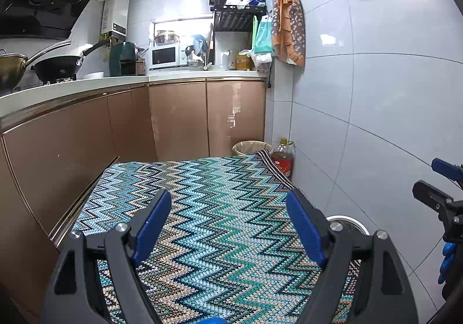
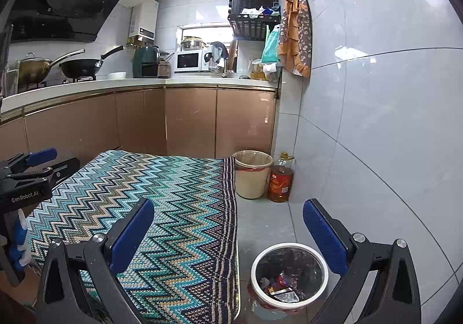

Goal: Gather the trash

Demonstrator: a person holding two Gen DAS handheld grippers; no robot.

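A white-rimmed trash bin (image 2: 289,276) with a black liner stands on the floor by the table's right edge; wrappers (image 2: 282,287) lie inside it. Its rim (image 1: 348,222) peeks out behind my left gripper's right finger. My left gripper (image 1: 228,215) hovers open over the zigzag cloth (image 1: 220,208) with nothing between its blue pads. My right gripper (image 2: 228,225) is also open and empty, spanning the cloth's edge (image 2: 228,208) and the bin. Each gripper shows at the side of the other's view: the right gripper (image 1: 442,188), the left gripper (image 2: 34,167).
A cream bin (image 2: 251,173) with a plastic liner and an oil bottle (image 2: 280,179) stand at the far wall. Brown cabinets (image 2: 173,118) under a white counter run along the left and back. A tiled wall (image 2: 376,121) closes the right side.
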